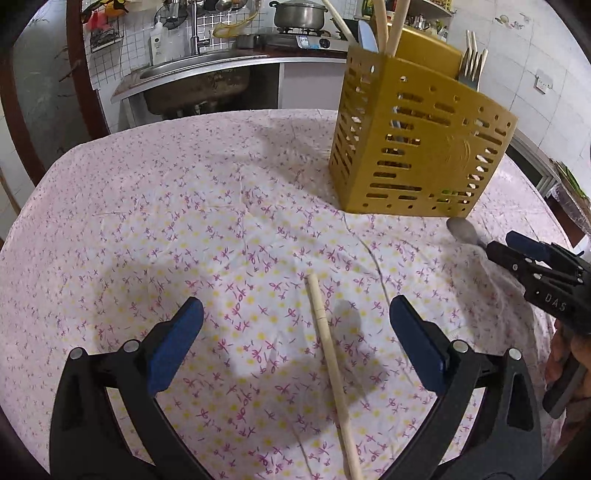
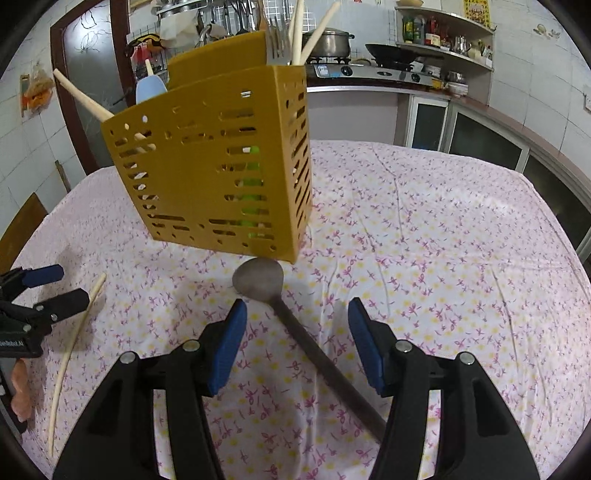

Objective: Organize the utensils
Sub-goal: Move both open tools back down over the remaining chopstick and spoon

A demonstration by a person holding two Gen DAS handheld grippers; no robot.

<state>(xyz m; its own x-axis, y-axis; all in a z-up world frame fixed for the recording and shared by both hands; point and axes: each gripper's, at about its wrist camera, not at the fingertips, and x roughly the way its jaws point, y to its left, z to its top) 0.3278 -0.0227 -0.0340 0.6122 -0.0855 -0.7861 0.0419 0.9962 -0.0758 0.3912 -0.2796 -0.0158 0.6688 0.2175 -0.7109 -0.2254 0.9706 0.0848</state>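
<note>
Jaws of the left gripper (image 1: 295,325) are being held spread wide, low over the table (image 1: 147,229), with nothing being pinched; a wooden chopstick (image 1: 328,354) is being straddled between the blue pads (image 1: 173,343), lying flat on the flowered cloth and running away from the camera. No contact between pads and chopstick is being shown. In the right wrist view, the right gripper (image 2: 293,332) is likewise being held spread, with the dark handle of a metal spoon (image 2: 295,332) being framed between its pads without being touched; the spoon is lying flat on the cloth, its bowl pointing away from the camera and resting just in front of the base of a yellow utensil holder (image 2: 210,166). The holder is being seen upright on the table beyond both grippers, nearer the right one, with forks (image 2: 275,40), wooden chopsticks and a pale blue spatula (image 2: 149,88) being carried in it. Further back, a sink (image 1: 192,77) and a stove with a steel pot (image 1: 299,14) are being shown along the kitchen wall.
</note>
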